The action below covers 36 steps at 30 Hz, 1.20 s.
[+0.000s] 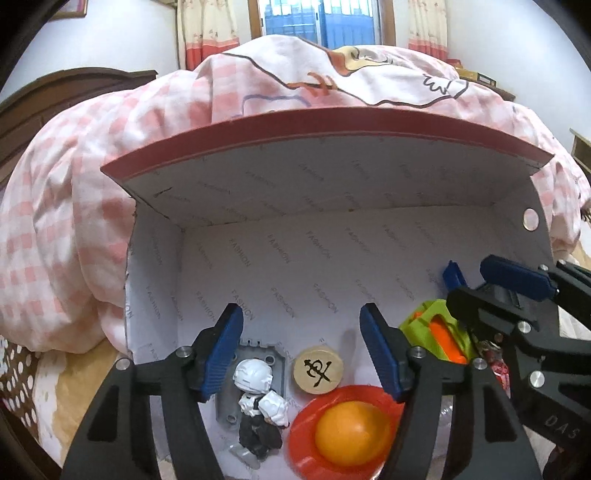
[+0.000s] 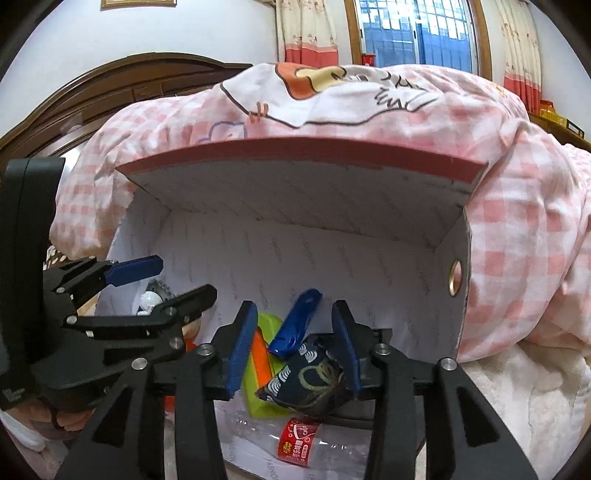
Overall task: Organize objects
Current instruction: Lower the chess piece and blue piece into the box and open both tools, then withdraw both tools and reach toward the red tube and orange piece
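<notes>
An open white-lined box (image 1: 317, 236) with a red-edged lid stands on the bed. In the left wrist view it holds a white-helmeted toy figure (image 1: 258, 398), a round wooden chess piece (image 1: 318, 370), an orange ball (image 1: 352, 432) in a red dish (image 1: 306, 424) and a green-and-orange item (image 1: 439, 332). My left gripper (image 1: 310, 354) is open and empty above them. In the right wrist view my right gripper (image 2: 295, 354) is open over a dark blue patterned pouch (image 2: 306, 384), next to a blue clip (image 2: 295, 325), the green-and-orange item (image 2: 264, 354) and a clear plastic bottle (image 2: 295, 446).
A pink checked quilt (image 1: 92, 177) is piled behind and beside the box. A dark wooden headboard (image 2: 110, 96) and a curtained window (image 2: 417, 33) lie beyond. The right gripper (image 1: 517, 295) shows at the right of the left wrist view; the left gripper (image 2: 155, 280) shows at left of the right view.
</notes>
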### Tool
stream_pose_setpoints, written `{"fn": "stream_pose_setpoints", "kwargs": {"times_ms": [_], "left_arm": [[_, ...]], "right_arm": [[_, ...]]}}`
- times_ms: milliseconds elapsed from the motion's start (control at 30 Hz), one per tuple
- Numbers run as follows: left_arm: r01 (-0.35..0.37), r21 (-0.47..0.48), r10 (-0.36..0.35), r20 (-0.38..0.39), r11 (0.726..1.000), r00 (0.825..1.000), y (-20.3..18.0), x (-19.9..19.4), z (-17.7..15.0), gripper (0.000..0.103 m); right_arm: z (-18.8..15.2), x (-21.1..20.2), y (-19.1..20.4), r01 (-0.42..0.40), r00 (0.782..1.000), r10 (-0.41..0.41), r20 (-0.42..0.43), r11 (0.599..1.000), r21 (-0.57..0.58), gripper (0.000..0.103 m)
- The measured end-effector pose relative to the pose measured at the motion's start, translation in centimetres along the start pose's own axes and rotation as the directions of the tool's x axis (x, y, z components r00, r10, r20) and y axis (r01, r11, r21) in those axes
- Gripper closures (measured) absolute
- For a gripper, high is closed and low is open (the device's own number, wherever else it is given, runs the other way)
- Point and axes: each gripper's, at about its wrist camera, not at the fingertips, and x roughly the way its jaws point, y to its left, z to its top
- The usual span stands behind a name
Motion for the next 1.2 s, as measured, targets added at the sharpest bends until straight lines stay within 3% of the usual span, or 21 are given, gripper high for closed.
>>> {"fn": "stream_pose_setpoints", "kwargs": {"times_ms": [133,533,1000,1200], "left_arm": [[0.008,-0.009,-0.008,-0.002,1.000,1.000,-0.1,-0.8,0.1,0.037],[0.046,-0.059,-0.046,0.006,0.997,0.999,-0.5,-4.7,-1.5,0.037],[0.086,-0.077,-0.088,-0.025,0.993,0.996,0.1,-9.9,-9.5,0.037],[0.104,-0.071,-0.109,-0.071,0.992,0.991,0.0,-11.0,-12.9,0.037]], "right_arm": [[0.3,-0.7,0.0,0.005,1.000,-0.005,0.009,1.000,0.004,0.052],[-1.2,-4.7,0.6,-0.002,1.000,0.002,0.010,1.000,0.015,0.052],[-9.6,-11.1,2.0,-0.023,0.997,0.027,-0.069,0.998,0.051,0.052],[-13.4,-12.5,3.2,-0.102,0.985,0.110,-0.135,0.993,0.061,0.053]]}}
